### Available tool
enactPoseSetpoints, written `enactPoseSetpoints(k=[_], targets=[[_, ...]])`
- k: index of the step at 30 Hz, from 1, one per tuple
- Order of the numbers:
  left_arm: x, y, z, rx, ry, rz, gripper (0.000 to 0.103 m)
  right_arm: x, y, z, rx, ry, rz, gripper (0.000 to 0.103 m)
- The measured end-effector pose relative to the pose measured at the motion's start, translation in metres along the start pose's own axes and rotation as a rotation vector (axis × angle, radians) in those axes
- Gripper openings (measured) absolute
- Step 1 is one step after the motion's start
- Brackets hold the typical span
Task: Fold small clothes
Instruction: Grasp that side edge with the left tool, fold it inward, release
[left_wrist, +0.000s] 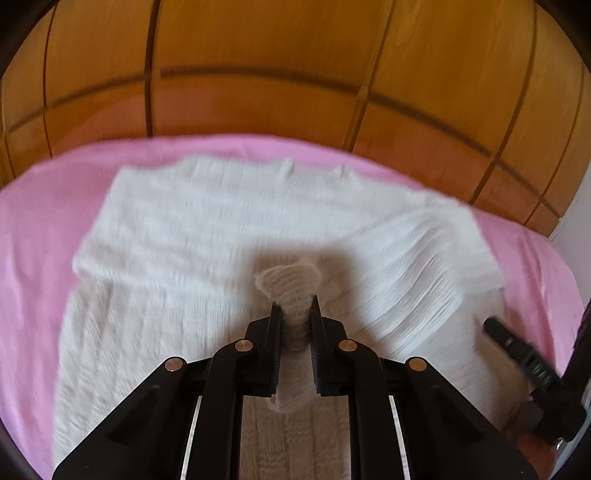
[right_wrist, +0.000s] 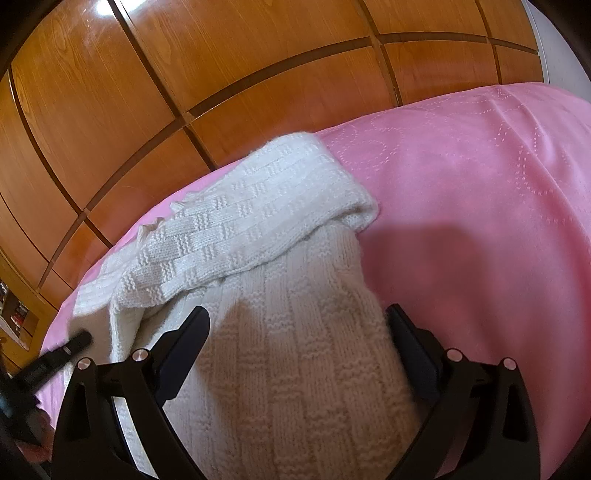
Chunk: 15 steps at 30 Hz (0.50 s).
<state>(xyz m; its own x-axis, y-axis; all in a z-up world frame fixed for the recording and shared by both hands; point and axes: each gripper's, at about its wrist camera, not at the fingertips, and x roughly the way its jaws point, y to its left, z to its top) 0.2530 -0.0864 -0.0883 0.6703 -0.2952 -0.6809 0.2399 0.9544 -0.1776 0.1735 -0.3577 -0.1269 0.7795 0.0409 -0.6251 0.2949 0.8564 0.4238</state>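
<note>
The left tool (left_wrist: 295, 306) pinches a bunched tuft of the white knit (left_wrist: 229, 221) lying on the pink bed (left_wrist: 33, 229). The right tool (right_wrist: 299, 325) stands wide, straddling the knit unclamped. Such a thin pinch might slip when lifted, spoiling the fold.

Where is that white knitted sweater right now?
The white knitted sweater lies spread on the pink bedspread in front of the wooden wardrobe, filling the middle of both views; the left gripper pinches a fold of it.

No readable text, label, brand, number or sign shows in either view.
</note>
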Motion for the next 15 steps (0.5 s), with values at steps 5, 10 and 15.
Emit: enactPoseSetpoints(k=[5, 10, 15], targets=[[-0.017, -0.007, 0.031, 0.069, -0.085, -0.004, 0.008, 0.0, 0.0, 0.0, 0.0, 0.0, 0.0, 0.095], [-0.017, 0.001, 0.057, 0.132, -0.171, 0.056, 0.002, 0.0, 0.0, 0.0, 0.0, 0.001, 0.0, 0.095], [0.023, 0.045, 0.052, 0.033, -0.106, 0.115, 0.002, 0.003, 0.006, 0.003, -0.019, 0.027, -0.014, 0.1]])
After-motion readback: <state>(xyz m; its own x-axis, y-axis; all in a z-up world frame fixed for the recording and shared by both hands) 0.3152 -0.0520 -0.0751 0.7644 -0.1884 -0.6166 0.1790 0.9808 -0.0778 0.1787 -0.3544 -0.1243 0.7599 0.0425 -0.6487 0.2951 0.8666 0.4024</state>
